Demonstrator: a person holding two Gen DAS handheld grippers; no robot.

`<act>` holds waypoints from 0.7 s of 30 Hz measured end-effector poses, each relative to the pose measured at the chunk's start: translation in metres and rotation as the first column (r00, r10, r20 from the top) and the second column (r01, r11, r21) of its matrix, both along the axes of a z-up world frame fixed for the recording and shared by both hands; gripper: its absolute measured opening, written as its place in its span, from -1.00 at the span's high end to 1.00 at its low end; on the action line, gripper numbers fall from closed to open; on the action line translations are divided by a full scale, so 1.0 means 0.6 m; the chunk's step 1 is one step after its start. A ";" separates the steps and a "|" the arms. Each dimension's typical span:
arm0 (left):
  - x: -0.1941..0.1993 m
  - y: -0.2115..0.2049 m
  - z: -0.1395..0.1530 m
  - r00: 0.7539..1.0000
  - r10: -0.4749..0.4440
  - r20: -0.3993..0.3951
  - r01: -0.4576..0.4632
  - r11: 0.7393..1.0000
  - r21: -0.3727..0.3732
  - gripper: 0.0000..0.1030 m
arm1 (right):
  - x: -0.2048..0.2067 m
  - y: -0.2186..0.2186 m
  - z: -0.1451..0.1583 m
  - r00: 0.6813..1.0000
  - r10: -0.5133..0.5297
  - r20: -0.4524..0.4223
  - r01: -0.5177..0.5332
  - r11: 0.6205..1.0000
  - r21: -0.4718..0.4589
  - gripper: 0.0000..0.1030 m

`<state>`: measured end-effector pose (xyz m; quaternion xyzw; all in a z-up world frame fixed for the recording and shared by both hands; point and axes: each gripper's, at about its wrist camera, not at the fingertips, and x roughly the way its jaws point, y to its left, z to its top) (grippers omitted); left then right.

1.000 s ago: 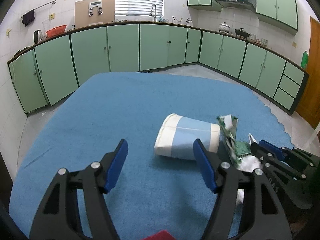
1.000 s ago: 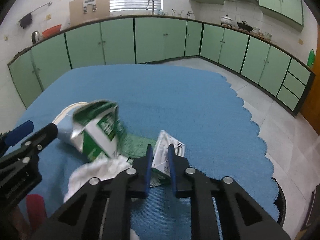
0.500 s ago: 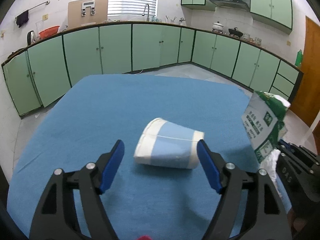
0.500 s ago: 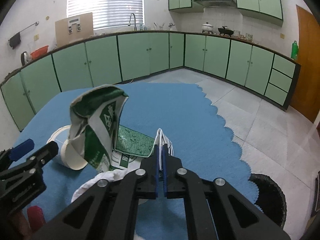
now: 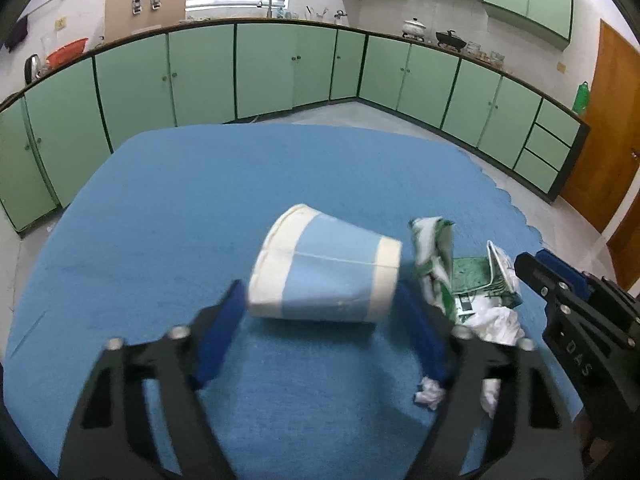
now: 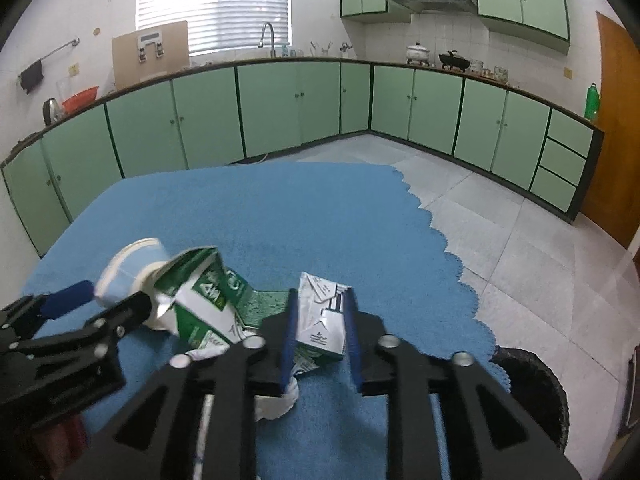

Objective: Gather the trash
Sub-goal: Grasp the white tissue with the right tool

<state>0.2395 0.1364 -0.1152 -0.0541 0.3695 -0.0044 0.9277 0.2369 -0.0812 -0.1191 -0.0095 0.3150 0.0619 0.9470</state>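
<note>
A blue and white paper cup (image 5: 324, 274) lies on its side on the blue cloth, also in the right wrist view (image 6: 128, 270). My left gripper (image 5: 320, 326) is open, its blue fingers on either side of the cup's near side. A torn green and white carton (image 6: 200, 296) lies beside the cup, with its flattened end (image 6: 322, 322) between the fingers of my right gripper (image 6: 318, 336), which stands partly open around it. The carton also shows in the left wrist view (image 5: 440, 264). White crumpled tissue (image 5: 498, 322) lies under the carton.
The blue cloth (image 6: 280, 208) has a scalloped edge at the right over grey floor tiles. A black bin (image 6: 532, 392) stands on the floor at lower right. A small tissue scrap (image 5: 430, 394) lies near the left gripper. Green cabinets (image 6: 280, 108) line the walls.
The right gripper came down to the cloth with the carton and its jaws opened from shut. The left gripper moved forward, so the cup now sits between its fingers.
</note>
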 end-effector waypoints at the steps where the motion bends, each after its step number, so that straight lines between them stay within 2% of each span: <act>1: 0.000 -0.002 0.000 1.000 -0.012 0.003 0.012 1.000 0.000 -0.12 | -0.004 0.000 -0.001 1.000 0.001 -0.002 -0.001 1.000 0.003 0.40; 4: -0.003 -0.012 0.001 0.999 -0.029 0.020 0.029 0.999 0.025 0.24 | -0.021 0.001 -0.004 1.000 0.018 -0.008 -0.018 1.000 0.015 0.23; 9: -0.012 -0.018 0.004 0.999 -0.035 0.041 0.034 0.999 0.024 0.44 | -0.049 0.008 -0.009 0.999 0.045 -0.018 -0.044 0.999 0.028 0.13; 15: -0.025 -0.020 0.002 0.999 -0.035 0.037 0.034 0.999 0.030 0.45 | -0.067 0.039 -0.022 0.994 0.095 -0.055 -0.095 0.995 0.007 0.10; 18: -0.030 -0.017 0.000 0.999 -0.031 0.026 0.030 0.999 0.022 0.44 | -0.060 0.049 -0.030 0.988 0.116 -0.101 -0.116 0.993 0.002 0.11; 21: -0.033 -0.006 0.001 1.000 -0.022 0.021 0.022 1.000 0.010 0.39 | -0.059 0.054 -0.035 0.985 0.123 -0.119 -0.124 0.992 -0.003 0.26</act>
